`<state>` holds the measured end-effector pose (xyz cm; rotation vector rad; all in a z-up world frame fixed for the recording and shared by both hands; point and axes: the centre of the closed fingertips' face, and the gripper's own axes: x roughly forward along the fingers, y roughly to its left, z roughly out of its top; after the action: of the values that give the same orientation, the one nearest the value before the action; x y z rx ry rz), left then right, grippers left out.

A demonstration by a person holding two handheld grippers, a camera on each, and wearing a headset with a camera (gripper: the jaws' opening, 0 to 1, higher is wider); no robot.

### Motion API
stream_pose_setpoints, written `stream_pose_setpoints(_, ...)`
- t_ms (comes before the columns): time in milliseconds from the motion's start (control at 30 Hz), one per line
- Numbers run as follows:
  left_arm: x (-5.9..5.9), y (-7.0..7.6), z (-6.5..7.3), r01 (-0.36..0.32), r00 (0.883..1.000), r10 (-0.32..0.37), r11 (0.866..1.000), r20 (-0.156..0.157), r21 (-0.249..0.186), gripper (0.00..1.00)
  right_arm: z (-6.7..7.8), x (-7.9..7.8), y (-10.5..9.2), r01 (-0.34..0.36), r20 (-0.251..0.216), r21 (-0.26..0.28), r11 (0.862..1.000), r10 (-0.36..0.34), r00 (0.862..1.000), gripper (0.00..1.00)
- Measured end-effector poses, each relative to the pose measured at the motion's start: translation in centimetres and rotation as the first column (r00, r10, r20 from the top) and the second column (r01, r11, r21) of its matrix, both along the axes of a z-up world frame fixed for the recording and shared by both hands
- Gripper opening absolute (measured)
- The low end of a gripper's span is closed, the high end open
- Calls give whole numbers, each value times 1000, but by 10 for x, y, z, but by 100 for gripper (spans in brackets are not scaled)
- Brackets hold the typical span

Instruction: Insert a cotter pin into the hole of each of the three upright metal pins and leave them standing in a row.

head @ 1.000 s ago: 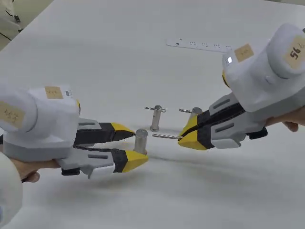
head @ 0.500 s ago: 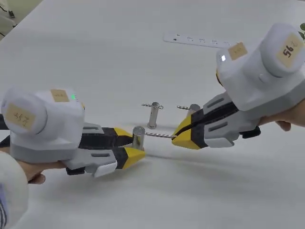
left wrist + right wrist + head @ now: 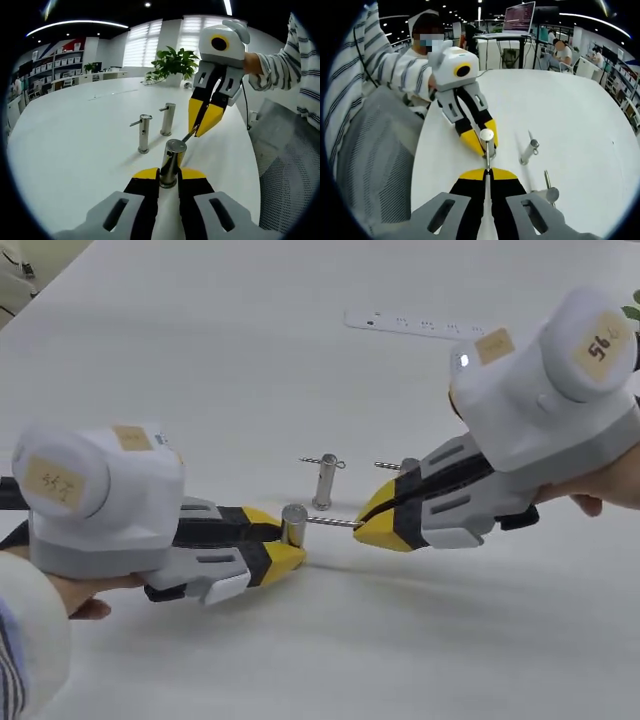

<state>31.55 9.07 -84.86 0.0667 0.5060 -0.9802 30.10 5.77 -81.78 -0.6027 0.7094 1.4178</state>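
While left hand-held gripper (image 3: 286, 538) grips pin (image 3: 293, 522), cotter pin (image 3: 333, 523) touches it.

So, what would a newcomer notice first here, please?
The yellow-tipped left gripper clamps the nearest upright steel pin at centre. The right gripper aims a thin wire cotter pin at its top. A middle steel pin and far steel pin stand behind, cotter pins already in.

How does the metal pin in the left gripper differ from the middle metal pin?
The near silver metal pin is clamped by the left gripper; the middle silver metal pin stands free. The middle one carries an inserted wire cotter pin across its top; the near one has the loose cotter pin, held by the right gripper, at its head. Both stand upright on the white table.
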Motion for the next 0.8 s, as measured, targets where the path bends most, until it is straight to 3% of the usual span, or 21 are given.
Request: stream_pose_setpoints(800,-2,-4,-1,-4,1000,4,1000,-4,-1,12,-4,6,33,54,-39,37,998,-52,998,4)
